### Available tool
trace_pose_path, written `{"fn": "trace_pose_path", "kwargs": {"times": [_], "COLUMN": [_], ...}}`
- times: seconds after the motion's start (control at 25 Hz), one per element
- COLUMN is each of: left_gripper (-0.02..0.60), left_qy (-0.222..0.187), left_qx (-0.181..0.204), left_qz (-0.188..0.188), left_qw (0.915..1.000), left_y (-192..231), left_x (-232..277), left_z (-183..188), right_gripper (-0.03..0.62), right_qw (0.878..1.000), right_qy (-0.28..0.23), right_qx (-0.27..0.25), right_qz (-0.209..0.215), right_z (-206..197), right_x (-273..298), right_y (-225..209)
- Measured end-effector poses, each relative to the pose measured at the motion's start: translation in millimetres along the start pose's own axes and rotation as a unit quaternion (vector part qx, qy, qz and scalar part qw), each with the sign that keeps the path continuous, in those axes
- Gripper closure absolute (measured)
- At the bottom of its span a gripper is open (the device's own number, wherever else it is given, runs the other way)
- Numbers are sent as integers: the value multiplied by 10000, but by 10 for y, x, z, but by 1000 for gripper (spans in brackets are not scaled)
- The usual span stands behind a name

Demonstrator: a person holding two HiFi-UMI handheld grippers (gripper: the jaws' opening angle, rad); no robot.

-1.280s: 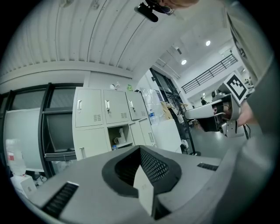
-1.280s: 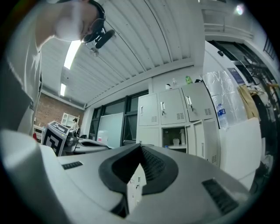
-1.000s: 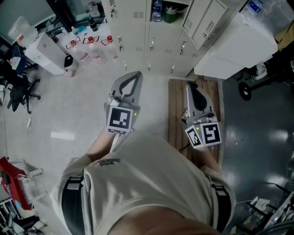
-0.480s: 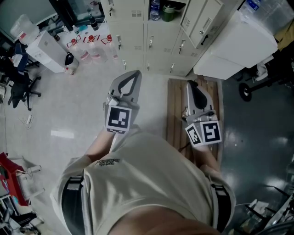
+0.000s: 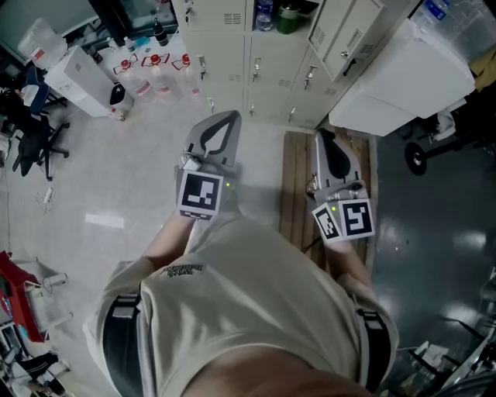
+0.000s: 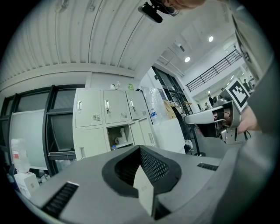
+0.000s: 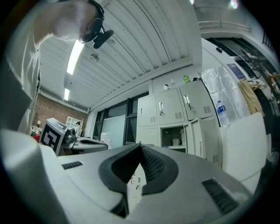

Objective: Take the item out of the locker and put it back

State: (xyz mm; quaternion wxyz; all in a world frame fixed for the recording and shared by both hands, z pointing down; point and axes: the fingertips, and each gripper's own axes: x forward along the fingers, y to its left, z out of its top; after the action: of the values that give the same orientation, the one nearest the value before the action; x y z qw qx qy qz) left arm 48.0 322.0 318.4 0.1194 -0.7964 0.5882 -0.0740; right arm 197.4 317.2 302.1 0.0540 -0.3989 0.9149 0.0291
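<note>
A row of beige lockers point(image 5: 232, 54) stands ahead of me. One locker point(image 5: 277, 15) is open, its door point(image 5: 341, 35) swung to the right; inside are a clear bottle point(image 5: 264, 14) and a green thing point(image 5: 288, 17). The left gripper view shows that open locker point(image 6: 120, 136) with a white jug in it, and so does the right gripper view point(image 7: 175, 140). My left gripper point(image 5: 229, 116) points at the lockers from over the pale floor, shut and empty. My right gripper point(image 5: 322, 133) is level with it over a wooden board, also shut on nothing.
A wooden board point(image 5: 298, 201) lies on the floor under my right gripper. A large white cabinet point(image 5: 395, 77) stands right of the lockers, with a wheeled cart point(image 5: 422, 151) beside it. Several clear bottles point(image 5: 155, 74) stand on the floor at the left, near a white box point(image 5: 74, 85) and an office chair point(image 5: 31, 147).
Both grippers have edged a little closer to the lockers. Their jaws stay shut and empty.
</note>
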Motion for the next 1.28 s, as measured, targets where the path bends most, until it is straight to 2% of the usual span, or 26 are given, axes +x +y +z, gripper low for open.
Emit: {"fn": "trace_pose_path", "kwargs": {"times": [0.28,0.48,0.76,1.28], "left_gripper": [568,568,568,568], "left_qy": [54,-61,70,310], "left_qx": [-59,-19,-107,-250], "left_qz": [-86,-141,-234,-459], "left_qw": [9999,9999,9996,9982], "left_y": [161,387,772,1433], "left_x": [298,667,1204,2237], "left_z": [-168,-296,-516,-798], "right_gripper": [591,591,591,591], "right_qw": [9999,9998,9992,9976], "right_qy": [130,166,360,528], "right_qx": [-42,-50,-3,148], "right_qz": [-9,-95,-147,-415], "right_z": [-193,-299,-519,-689], "right_x": [326,673,1289,2417], "right_y": [-102,-286,-506,-1068]}}
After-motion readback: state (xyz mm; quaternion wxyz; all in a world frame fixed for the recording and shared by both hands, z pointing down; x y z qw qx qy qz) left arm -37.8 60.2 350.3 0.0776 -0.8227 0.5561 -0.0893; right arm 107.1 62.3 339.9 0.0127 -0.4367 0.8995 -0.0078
